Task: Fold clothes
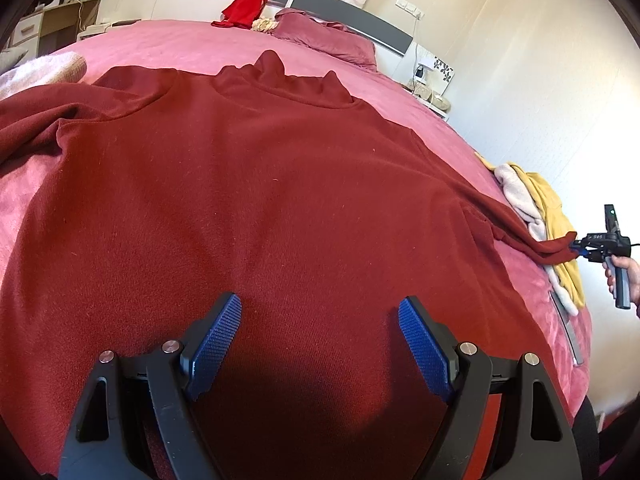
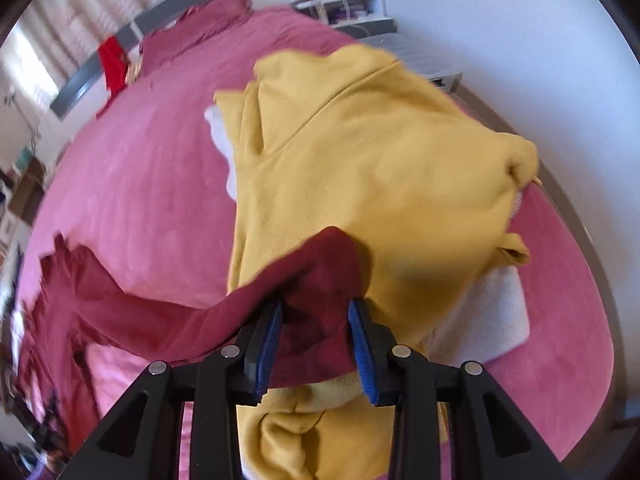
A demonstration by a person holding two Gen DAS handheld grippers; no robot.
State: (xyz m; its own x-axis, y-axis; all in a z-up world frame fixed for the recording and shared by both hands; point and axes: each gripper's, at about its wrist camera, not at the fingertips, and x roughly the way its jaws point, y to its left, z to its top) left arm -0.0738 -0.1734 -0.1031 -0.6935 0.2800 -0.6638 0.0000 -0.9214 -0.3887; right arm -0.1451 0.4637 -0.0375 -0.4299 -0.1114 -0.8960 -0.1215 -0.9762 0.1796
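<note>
A dark red sweater (image 1: pixel 260 200) lies spread flat on the pink bed (image 1: pixel 168 48), collar toward the headboard. My left gripper (image 1: pixel 320 320) hovers open over the sweater's lower body with nothing between its blue pads. The right sleeve stretches out to the bed's right side, where my right gripper (image 1: pixel 578 249) meets its cuff. In the right wrist view the sleeve end (image 2: pixel 316 280) lies slack between the parted pads of the right gripper (image 2: pixel 316 320), draped over a yellow garment (image 2: pixel 380 152).
A pale fluffy garment (image 2: pixel 492 312) lies under the yellow one near the bed's edge. A pillow (image 1: pixel 328 38) and a bright red garment (image 1: pixel 248 0) sit at the headboard. A nightstand (image 1: pixel 434 96) stands by the wall. A person's hand (image 1: pixel 628 276) holds the right gripper's handle.
</note>
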